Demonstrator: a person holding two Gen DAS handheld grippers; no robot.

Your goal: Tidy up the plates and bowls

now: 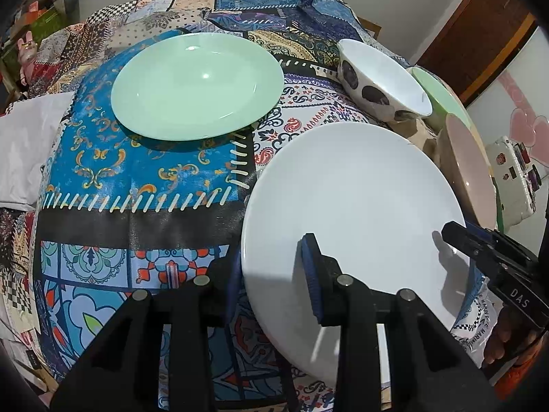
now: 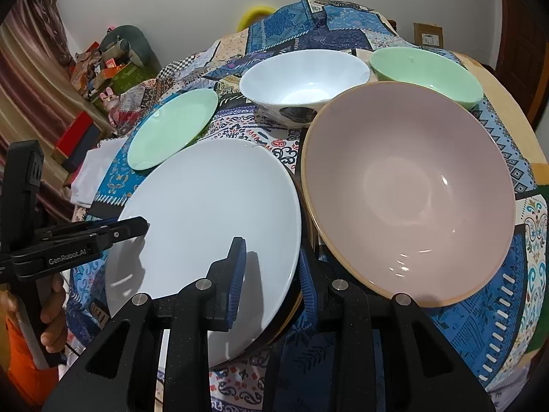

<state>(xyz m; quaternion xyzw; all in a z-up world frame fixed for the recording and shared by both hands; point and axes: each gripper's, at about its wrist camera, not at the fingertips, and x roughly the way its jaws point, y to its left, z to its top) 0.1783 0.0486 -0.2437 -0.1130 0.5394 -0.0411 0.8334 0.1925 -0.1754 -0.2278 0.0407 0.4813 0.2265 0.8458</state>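
Both grippers bite the same white plate point(image 2: 206, 213) on opposite edges, and that shared grip is what the next move hangs on.

In the right wrist view, the right gripper point(image 2: 272, 281) has its 2 jaws drawn nearly together across the plate's rim at 5 o'clock, one blue pad on top of the plate, the other under its edge. The jaws look clamped on it. From there the plate spreads away toward 10 o'clock. The left gripper point(image 2: 137, 228) reaches in from 9 o'clock and meets the rim on the far side.

In the left wrist view, the left gripper point(image 1: 274, 281) straddles the plate's rim at 7 o'clock: 1 pad lies on the upper face, the other is hidden beneath. It seems narrowly closed on the rim, though the lower contact cannot be seen. The right gripper shows here at 3 o'clock, on the opposite edge.

The plate looks lifted or tilted off the patterned tablecloth point(image 1: 144, 185), with a darker rim just under it in the right view, perhaps another dish; I cannot tell.

Outward from the plate: the pink bowl point(image 2: 408, 189) sits just beside it at 2 o'clock, the green plate point(image 2: 171, 127) lies at 11 o'clock, nearer the left hand. The white spotted bowl point(image 2: 302, 86) and green bowl point(image 2: 425, 72) stand farther off at 12 and 1 o'clock.

My guess is the white plate goes toward the green plate, so the carry runs to the left side.
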